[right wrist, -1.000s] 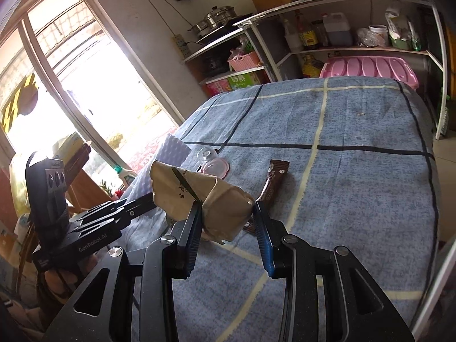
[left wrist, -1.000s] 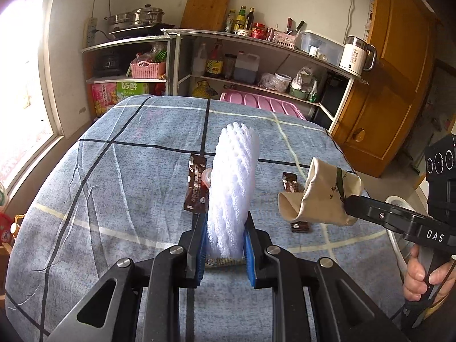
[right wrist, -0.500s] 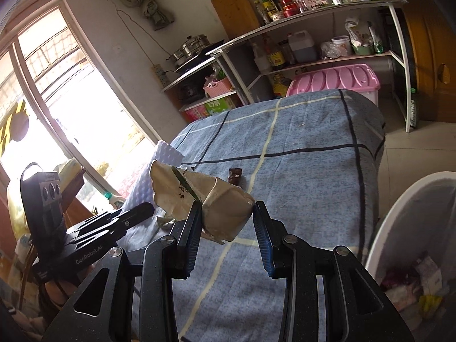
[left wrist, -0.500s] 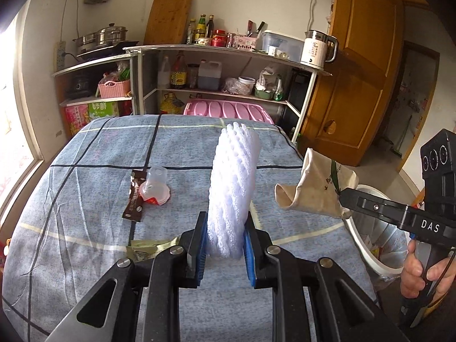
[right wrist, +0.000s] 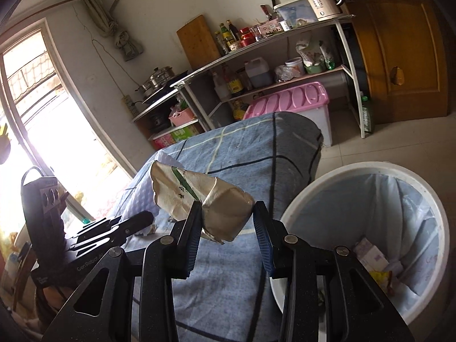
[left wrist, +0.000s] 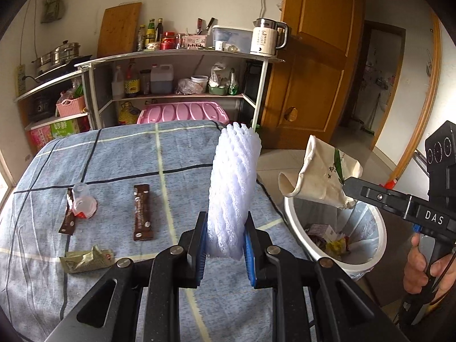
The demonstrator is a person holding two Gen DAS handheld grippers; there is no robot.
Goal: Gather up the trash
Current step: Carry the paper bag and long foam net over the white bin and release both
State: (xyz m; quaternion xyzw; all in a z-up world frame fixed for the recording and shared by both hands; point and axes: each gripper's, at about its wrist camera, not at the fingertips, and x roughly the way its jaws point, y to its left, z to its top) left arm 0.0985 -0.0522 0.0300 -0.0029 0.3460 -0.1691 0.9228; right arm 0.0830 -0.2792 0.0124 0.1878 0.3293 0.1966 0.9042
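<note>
With both pieces already lifted off the table (left wrist: 42, 285), the step in hand looks like the drop into the white bin (left wrist: 376, 228) standing just beside the table's corner. The left hand-held gripper (left wrist: 225, 245) is clamped tight on a white foam net sleeve (left wrist: 233, 188), which stands upright over the table edge, not over the bin yet. The right hand-held gripper (right wrist: 226, 228) pinches a crumpled beige paper cup (right wrist: 208, 202), and from the left wrist view that cup hangs about over the bin's near rim. Best bet: get each item fully over the liner before letting go, since foam is light and could bounce off the rim. Two brown sachets (left wrist: 141, 213), a small plastic cup (left wrist: 82, 205) and a green wrapper (left wrist: 85, 260) are left on the table.
</note>
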